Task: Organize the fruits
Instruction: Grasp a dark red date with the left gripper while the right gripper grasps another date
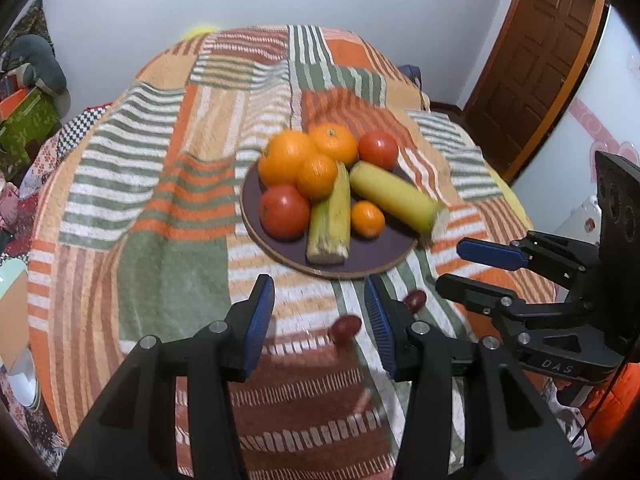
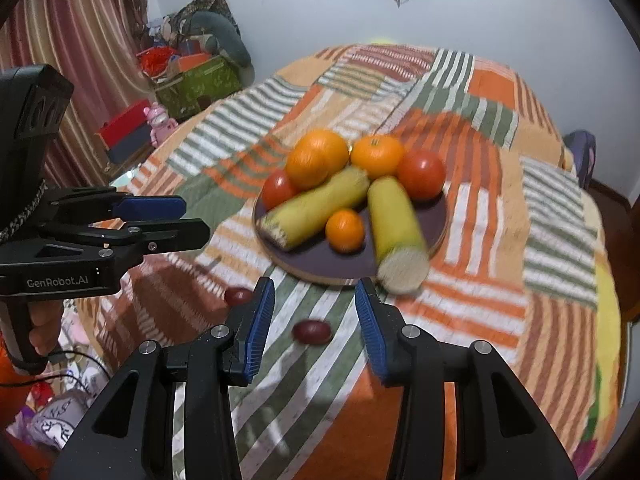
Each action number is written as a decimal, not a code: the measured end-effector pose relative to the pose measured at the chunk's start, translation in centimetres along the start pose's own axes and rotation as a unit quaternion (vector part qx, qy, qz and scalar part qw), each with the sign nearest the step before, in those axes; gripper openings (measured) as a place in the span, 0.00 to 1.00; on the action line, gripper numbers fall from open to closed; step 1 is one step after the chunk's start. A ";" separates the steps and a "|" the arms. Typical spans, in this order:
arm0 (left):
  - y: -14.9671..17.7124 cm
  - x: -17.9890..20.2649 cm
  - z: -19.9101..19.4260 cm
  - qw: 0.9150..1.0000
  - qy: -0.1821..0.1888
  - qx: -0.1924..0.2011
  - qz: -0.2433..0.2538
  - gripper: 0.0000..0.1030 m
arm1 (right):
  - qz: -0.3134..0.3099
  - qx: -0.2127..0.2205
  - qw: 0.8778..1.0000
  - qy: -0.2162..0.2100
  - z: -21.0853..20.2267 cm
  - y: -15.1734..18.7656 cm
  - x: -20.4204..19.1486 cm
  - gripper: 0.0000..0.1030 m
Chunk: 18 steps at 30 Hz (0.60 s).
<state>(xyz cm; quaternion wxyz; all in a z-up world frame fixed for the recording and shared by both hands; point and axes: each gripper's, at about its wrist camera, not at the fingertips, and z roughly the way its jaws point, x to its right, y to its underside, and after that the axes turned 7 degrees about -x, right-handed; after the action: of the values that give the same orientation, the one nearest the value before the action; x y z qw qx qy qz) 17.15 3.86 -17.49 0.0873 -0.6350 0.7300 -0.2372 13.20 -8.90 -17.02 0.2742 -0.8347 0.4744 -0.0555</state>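
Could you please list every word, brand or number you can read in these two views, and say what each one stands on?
"GenRobot.AI" – white lettering on the side of the black body of the left gripper, seen from the right wrist camera.
"DAS" – raised letters on the black body of the right gripper, seen from the left wrist camera.
No other readable text; the boxes in the background clutter show nothing legible.

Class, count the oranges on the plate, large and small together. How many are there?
4. Three large oranges cluster at the far side of the plate; one small orange sits between the two corn cobs. More could be hidden behind.
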 end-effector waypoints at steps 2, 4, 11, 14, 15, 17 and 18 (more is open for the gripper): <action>0.5 0.3 0.6 1.000 0.002 -0.011 0.006 0.45 | 0.003 -0.011 1.000 -0.003 0.7 0.4 0.0 0.38; 0.9 0.6 1.2 1.000 0.003 -0.021 0.012 0.45 | 0.005 -0.022 1.000 -0.005 1.4 0.8 -0.1 0.38; 2.1 0.9 3.4 0.999 0.016 -0.050 0.014 0.45 | 0.001 -0.049 0.999 -0.011 3.2 1.3 -0.4 0.38; 2.3 0.9 4.2 0.998 0.022 -0.057 0.011 0.44 | -0.002 -0.055 0.998 -0.008 3.9 1.3 -0.5 0.37; 2.3 0.8 4.3 0.998 0.023 -0.058 0.011 0.43 | -0.003 -0.055 0.998 -0.006 4.0 1.3 -0.5 0.37; 2.4 0.8 4.6 0.998 0.026 -0.061 0.013 0.40 | -0.005 -0.056 0.998 -0.003 4.2 1.3 -0.6 0.32; 2.4 0.8 4.7 0.998 0.027 -0.062 0.013 0.39 | -0.007 -0.058 0.998 -0.004 4.4 1.3 -0.6 0.30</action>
<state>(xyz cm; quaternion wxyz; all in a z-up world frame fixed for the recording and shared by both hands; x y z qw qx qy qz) 16.94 2.17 -22.57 0.0311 -0.6232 0.7534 -0.2074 13.42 -7.15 -21.26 0.2268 -0.8525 0.4702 -0.0269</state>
